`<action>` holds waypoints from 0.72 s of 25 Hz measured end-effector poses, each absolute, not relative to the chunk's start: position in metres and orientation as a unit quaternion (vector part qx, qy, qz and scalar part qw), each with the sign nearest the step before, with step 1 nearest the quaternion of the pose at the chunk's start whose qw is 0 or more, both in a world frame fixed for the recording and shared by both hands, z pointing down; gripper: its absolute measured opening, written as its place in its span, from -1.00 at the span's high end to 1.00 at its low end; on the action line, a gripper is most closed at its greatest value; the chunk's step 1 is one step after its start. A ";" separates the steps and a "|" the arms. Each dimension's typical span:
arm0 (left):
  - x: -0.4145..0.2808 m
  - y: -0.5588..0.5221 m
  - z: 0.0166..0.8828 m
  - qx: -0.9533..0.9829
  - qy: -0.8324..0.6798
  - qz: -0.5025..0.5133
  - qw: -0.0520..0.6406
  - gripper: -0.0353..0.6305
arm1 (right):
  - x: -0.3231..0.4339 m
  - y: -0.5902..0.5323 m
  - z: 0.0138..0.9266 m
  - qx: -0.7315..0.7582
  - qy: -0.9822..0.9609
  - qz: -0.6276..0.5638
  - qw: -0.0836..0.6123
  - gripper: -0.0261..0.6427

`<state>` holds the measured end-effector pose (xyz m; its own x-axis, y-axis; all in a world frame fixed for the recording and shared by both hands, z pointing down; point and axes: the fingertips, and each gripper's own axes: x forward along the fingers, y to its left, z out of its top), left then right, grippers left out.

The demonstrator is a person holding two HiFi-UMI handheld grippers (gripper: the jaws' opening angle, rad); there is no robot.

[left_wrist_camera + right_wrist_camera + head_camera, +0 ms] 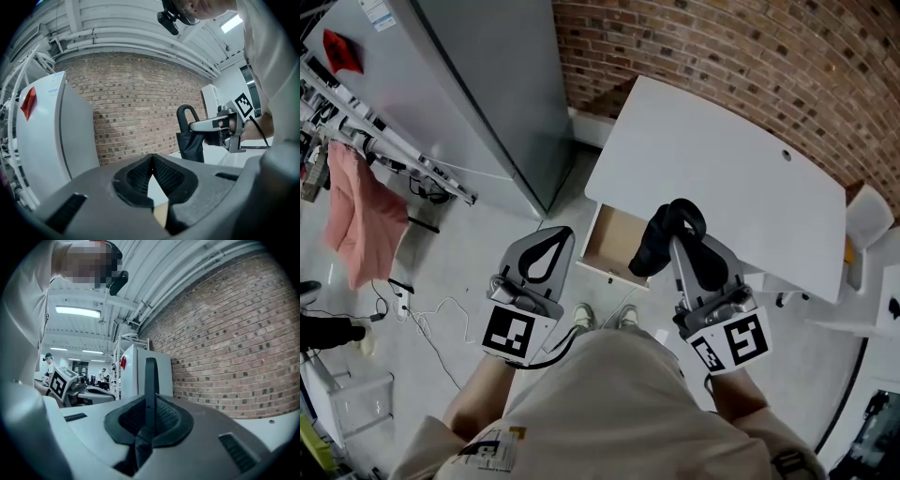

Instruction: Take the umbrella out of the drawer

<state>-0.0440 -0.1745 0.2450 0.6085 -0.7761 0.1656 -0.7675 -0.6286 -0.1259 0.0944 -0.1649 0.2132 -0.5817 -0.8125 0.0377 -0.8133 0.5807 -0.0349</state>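
A black folded umbrella (667, 232) hangs in the air in front of the white desk (712, 159), above the open drawer (614, 246). My right gripper (675, 240) is shut on it. In the right gripper view its black handle loop (150, 376) stands upright between the pads. The left gripper view shows the hooked handle and folded body (192, 143) held by the right gripper (199, 125). My left gripper (559, 233) hovers just left of the drawer, its tips (151, 158) meeting with nothing between them. The drawer's wooden inside looks bare where it shows.
A tall grey cabinet (478, 84) stands left of the desk against the brick wall (750, 56). A drying rack with a pink cloth (361, 216) and floor cables (431, 319) lie further left. A white chair (867, 220) is at the right. The person's shoes (605, 319) are below the drawer.
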 end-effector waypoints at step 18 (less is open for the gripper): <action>-0.046 -0.165 0.237 -0.897 0.431 -0.092 0.023 0.87 | 0.096 -0.153 0.200 0.451 -0.892 0.029 0.004 0.85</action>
<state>-0.0459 -0.1649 0.2372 0.6111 -0.7781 0.1453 -0.7698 -0.6269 -0.1199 0.0963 -0.1531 0.1996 -0.5939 -0.8039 0.0322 -0.8043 0.5923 -0.0478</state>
